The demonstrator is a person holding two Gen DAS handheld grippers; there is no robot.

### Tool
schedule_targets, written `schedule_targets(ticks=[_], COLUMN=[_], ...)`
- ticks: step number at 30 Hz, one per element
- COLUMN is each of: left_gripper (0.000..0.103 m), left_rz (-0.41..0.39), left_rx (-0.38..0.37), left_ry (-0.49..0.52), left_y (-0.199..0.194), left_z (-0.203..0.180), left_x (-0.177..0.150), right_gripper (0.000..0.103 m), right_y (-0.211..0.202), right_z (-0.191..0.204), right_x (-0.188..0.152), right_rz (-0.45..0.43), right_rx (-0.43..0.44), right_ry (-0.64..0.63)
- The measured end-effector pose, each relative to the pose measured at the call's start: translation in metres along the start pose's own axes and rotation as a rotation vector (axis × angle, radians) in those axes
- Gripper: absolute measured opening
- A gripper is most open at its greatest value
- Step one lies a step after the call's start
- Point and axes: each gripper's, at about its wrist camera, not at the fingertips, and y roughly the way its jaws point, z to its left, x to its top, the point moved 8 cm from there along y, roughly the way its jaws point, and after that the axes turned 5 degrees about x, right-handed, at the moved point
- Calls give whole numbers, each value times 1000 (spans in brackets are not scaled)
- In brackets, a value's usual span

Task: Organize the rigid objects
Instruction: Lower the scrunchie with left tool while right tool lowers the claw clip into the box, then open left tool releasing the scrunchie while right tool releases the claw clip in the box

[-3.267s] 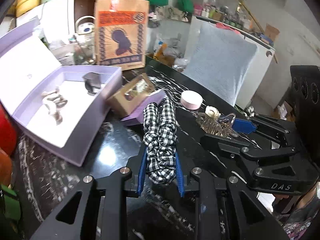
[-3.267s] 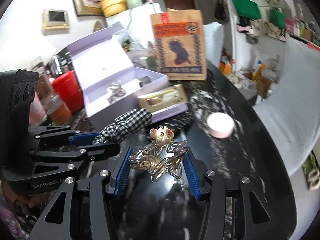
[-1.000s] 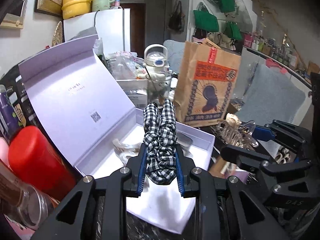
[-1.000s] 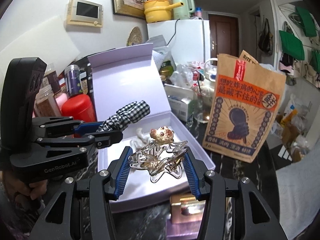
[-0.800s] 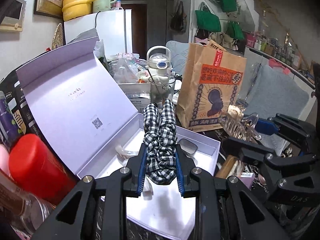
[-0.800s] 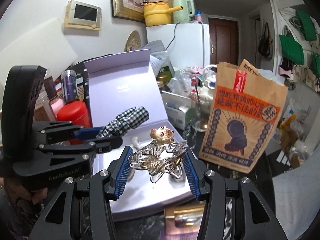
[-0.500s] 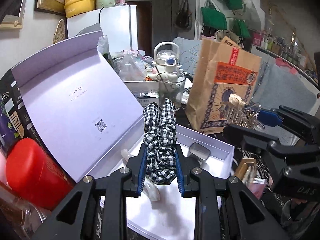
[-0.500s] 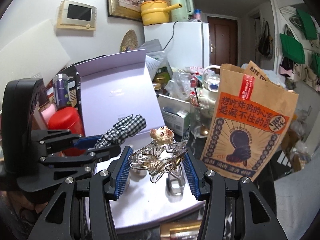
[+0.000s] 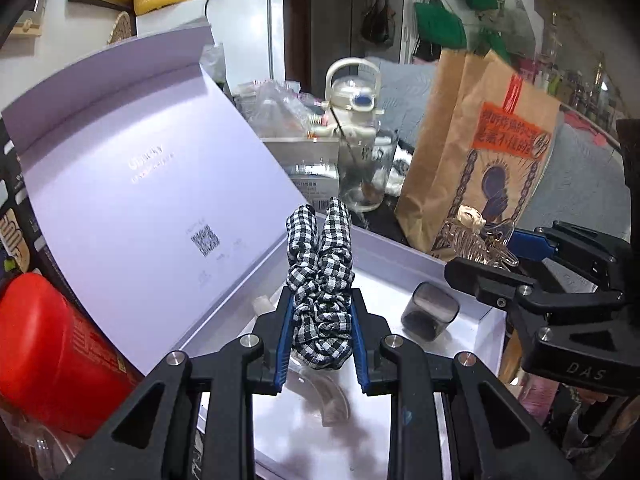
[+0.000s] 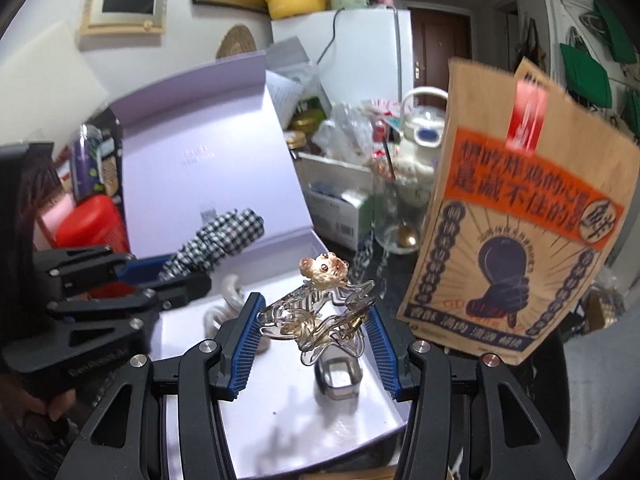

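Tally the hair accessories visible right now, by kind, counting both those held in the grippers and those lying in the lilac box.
Checked scrunchie, held by the left gripper: 1
Clear claw clips: 2, one with a bear charm held by the right gripper, one smoky square in the lilac box
White curved clips in box: at least 1
Total: at least 4

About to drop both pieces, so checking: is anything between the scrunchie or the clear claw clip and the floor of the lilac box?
Nothing blocks either drop. The scrunchie hangs over a pale clip; the claw clip over a smoky one. Box floor beside them is bare.
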Motion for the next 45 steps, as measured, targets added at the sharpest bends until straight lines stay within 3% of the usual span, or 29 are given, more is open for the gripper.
schedule_targets(ticks=[7,23,27,31,45], left_gripper=[25,25,25,25,26], left_rz=[72,173,178,183,215], left_rx=[-46,-29,-15,-15,-16], left_ry=[1,-14,-12,-20,-31], left_y=[17,38,39,41,40], left_z=[-6,-9,-8,-8,-8], left_x=[-11,-27,-26,-25,-23], right_gripper=[50,51,51,66,66], right_y=[20,45,46,47,31], right_z=[-14,-17,-18,-17,-14], right_x=[-13,-34,-36,-38,-28], right_rz=[65,172,183,198,154], right_rx=[0,-1,1,6,-25], right_ry=[20,21,24,31,21])
